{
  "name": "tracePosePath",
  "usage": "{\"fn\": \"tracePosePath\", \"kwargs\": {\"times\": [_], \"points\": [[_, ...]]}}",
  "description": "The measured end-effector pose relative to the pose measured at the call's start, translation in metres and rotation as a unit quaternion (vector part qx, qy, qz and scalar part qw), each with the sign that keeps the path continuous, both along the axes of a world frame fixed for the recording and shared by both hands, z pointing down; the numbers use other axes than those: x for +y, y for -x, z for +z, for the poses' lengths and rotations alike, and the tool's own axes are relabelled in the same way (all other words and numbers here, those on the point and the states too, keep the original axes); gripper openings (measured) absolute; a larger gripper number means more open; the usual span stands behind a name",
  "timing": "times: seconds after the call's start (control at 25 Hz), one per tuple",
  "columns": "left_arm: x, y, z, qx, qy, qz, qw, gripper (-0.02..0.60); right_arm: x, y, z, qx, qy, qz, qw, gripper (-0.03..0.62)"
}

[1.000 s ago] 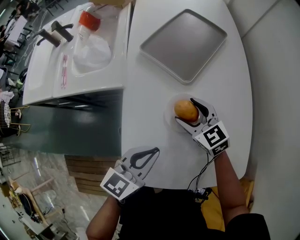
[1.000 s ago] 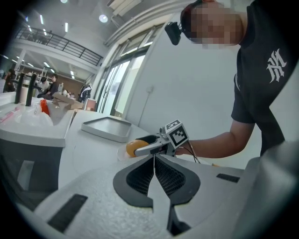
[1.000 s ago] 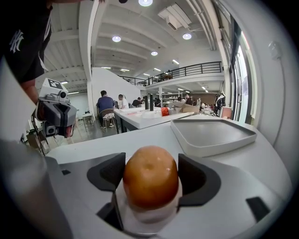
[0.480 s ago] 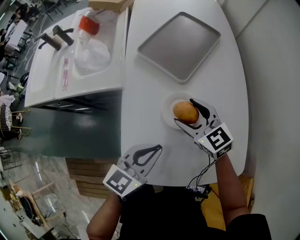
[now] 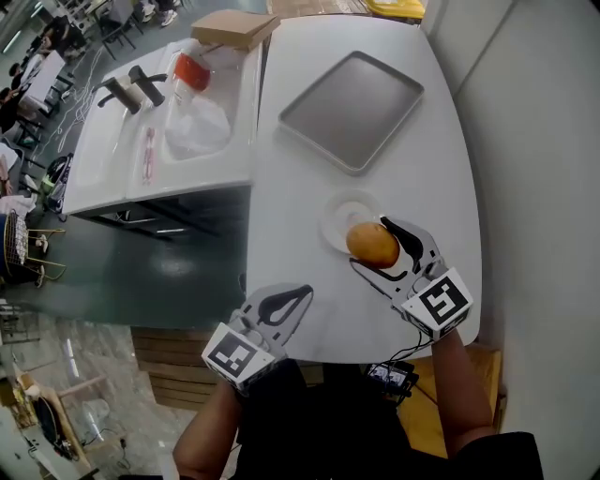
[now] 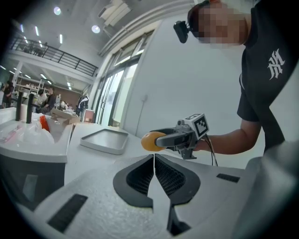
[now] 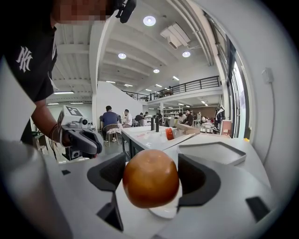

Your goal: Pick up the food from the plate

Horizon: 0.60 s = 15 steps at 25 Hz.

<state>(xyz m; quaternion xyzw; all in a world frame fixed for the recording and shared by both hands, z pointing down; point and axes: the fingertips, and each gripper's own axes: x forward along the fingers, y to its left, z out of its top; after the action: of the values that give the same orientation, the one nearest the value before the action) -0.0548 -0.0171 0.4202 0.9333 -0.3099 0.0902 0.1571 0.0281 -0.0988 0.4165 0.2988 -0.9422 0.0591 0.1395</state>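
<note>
A round golden-brown bun (image 5: pixel 372 244) (image 7: pixel 150 178) (image 6: pixel 150 141) is held between the jaws of my right gripper (image 5: pixel 387 247) (image 7: pixel 152 179), which is shut on it. The bun hangs just above the near edge of a small white plate (image 5: pixel 345 217) (image 7: pixel 164 210) on the white table (image 5: pixel 291 197). Nothing else lies on the plate. My left gripper (image 5: pixel 284 306) (image 6: pixel 154 158) is at the table's near left edge with its jaws pressed together and nothing in them.
A grey metal tray (image 5: pixel 351 97) (image 6: pixel 104 140) (image 7: pixel 219 151) lies at the far side of the table. To the left stands a white sink unit (image 5: pixel 159 141) holding a clear bag and an orange-capped bottle (image 5: pixel 192 70). A cardboard box (image 5: pixel 232 26) sits behind it.
My right gripper has drawn back toward me and risen with the bun, off the plate's middle, so the plate now shows bare. The left gripper stays put.
</note>
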Motion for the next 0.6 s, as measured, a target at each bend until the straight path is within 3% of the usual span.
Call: {"fn": "tracePosePath", "kwargs": {"times": [0.4,0.6], "points": [[0.03,0.016,-0.037,0.01,-0.036,-0.033,0.9988,0.009,0.046,-0.015,-0.059,-0.004,-0.037,0.01,0.999,0.347],[0.05,0.011,-0.061,0.004,-0.06,-0.035,0.9975,0.009,0.079,-0.025,-0.089,-0.039,-0.063,-0.001,0.997,0.347]]}}
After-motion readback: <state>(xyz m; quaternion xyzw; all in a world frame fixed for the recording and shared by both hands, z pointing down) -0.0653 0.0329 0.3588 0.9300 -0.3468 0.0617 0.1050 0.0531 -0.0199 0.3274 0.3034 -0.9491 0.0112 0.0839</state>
